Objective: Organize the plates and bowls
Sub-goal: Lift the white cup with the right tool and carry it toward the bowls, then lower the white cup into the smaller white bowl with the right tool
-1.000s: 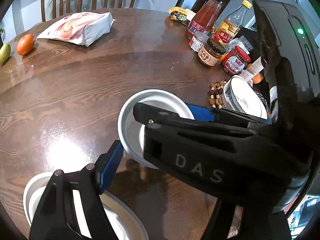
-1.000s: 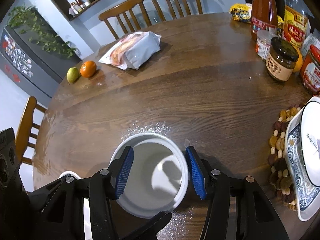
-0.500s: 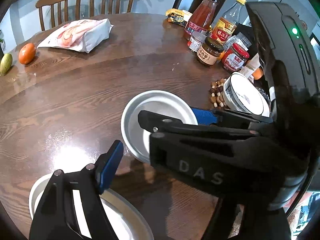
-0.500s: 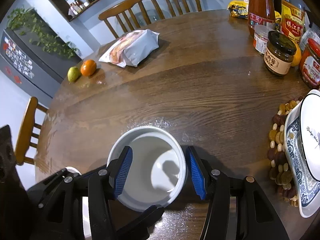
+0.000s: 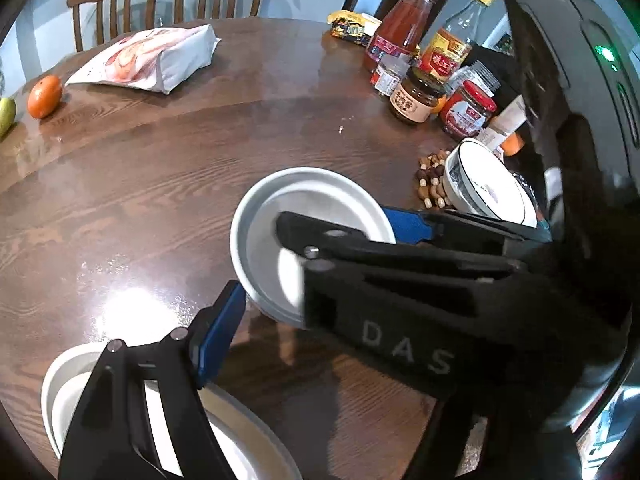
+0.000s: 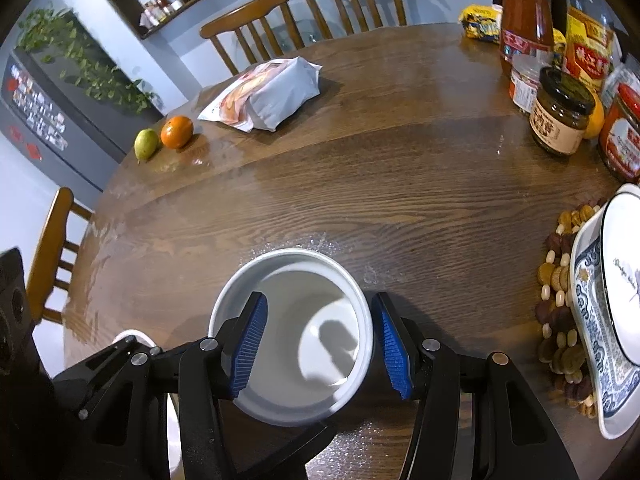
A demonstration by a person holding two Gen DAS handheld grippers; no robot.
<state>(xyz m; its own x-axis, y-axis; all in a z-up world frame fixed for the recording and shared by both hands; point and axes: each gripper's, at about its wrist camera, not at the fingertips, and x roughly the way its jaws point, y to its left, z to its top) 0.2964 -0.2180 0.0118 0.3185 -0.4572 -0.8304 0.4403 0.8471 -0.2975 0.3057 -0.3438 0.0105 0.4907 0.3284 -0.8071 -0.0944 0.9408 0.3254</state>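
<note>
The white bowl (image 6: 294, 336) stood upright on the round table (image 6: 360, 184), toward its near edge and well apart from the bottles and jars along the right edge. The right gripper (image 6: 320, 340) pointed steeply down over it, and its jaws were closing. The left blue pad (image 6: 248, 346) hung inside the bowl, close against the left wall; the right pad sat just outside the right wall. So the jaws straddled the bowl's right side rather than the whole bowl, and I could not tell whether either pad was pressing yet. The bowl's rim looked slightly raised toward the gripper, though the fisheye may have caused that.

The left gripper (image 5: 312, 280) stood fairly wide with nothing between its fingers. Only its left finger showed clearly; the right gripper's body hid the other. Under that left finger, by the near-left edge of the table, lay a white plate (image 5: 240, 440) with what looked like a smaller dish on it.

The bowl lay directly beneath the right gripper and up and to the right of the left one, so the right hand was plainly the nearer. Being round, the bowl had no long axis to align with; the grip depended only on one pad staying inside the wall and one outside. By my reading, the bowl was about to be pinched and carried to a stack, either the plates at near left or the patterned dishes (image 6: 600, 320) on the beaded mat (image 6: 560, 280) at the right edge.
</note>
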